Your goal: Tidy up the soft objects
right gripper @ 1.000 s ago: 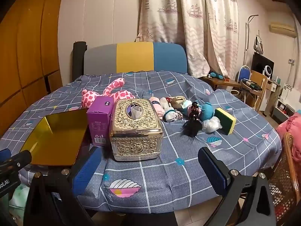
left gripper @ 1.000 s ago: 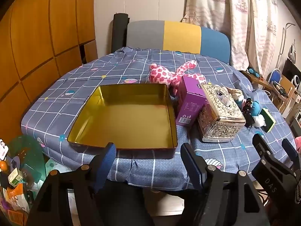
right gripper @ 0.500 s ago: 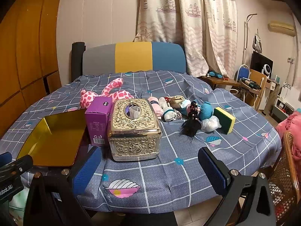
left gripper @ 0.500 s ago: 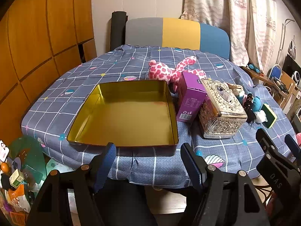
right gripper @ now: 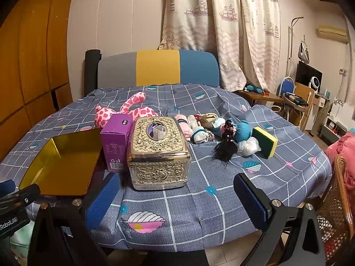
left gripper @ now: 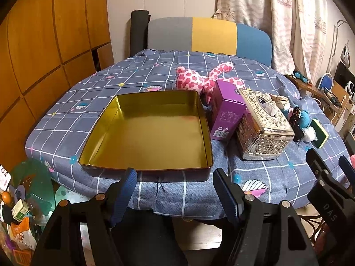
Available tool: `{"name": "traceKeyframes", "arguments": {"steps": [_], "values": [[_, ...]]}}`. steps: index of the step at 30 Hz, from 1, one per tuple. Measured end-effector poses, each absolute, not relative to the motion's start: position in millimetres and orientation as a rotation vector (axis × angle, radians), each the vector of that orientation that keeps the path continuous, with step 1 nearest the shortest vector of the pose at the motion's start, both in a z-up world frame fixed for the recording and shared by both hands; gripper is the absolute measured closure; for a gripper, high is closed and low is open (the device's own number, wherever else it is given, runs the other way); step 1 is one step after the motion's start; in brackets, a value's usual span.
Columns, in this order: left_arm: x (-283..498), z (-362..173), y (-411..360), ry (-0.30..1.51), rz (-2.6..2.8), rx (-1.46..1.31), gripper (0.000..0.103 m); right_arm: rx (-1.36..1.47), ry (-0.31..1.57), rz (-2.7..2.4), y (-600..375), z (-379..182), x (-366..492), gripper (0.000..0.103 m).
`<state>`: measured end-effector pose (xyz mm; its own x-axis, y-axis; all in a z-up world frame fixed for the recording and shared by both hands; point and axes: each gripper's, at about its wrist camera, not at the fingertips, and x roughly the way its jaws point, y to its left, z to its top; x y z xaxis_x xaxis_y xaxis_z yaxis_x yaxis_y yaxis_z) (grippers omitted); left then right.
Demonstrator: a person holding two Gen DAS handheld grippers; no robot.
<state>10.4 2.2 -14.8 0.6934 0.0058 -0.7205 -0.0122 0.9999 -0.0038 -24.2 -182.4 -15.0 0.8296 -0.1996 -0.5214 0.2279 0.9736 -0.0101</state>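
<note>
An empty gold tin tray [left gripper: 146,166] [right gripper: 55,153] lies on the checked cloth at the table's near left. A pink spotted plush [left gripper: 195,79] [right gripper: 133,109] lies behind it. A pile of soft things lies to the right: rolled socks [right gripper: 197,130], a blue plush [right gripper: 243,132], a black hair piece [right gripper: 225,150], a white puff [right gripper: 248,147] and a green-yellow sponge [right gripper: 265,141] [left gripper: 319,130]. My left gripper [left gripper: 175,194] is open and empty at the table's front edge, before the tray. My right gripper [right gripper: 177,201] is open and empty, before the tissue box.
A purple carton [left gripper: 226,113] [right gripper: 115,144] and an ornate gold tissue box [left gripper: 263,124] [right gripper: 158,153] stand between tray and soft pile. A striped chair back [right gripper: 158,68] is behind the table. A wicker chair [right gripper: 337,201] is at right, floor clutter [left gripper: 17,210] at left.
Both grippers have drawn back and risen slightly, so the table looks a little farther. Nothing on the table has moved. Both stay open.
</note>
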Motion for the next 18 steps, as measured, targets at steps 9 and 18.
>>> {"name": "traceKeyframes", "arguments": {"steps": [9,18], "values": [[12.1,-15.8,2.6,0.809,0.015,-0.007,0.031,0.054,0.545,-0.228,-182.8,-15.6,-24.4,0.000],[11.9,-18.1,0.8,0.818,0.013,0.013,0.031,0.053,0.544,-0.227,-182.7,-15.6,-24.4,0.000]]}}
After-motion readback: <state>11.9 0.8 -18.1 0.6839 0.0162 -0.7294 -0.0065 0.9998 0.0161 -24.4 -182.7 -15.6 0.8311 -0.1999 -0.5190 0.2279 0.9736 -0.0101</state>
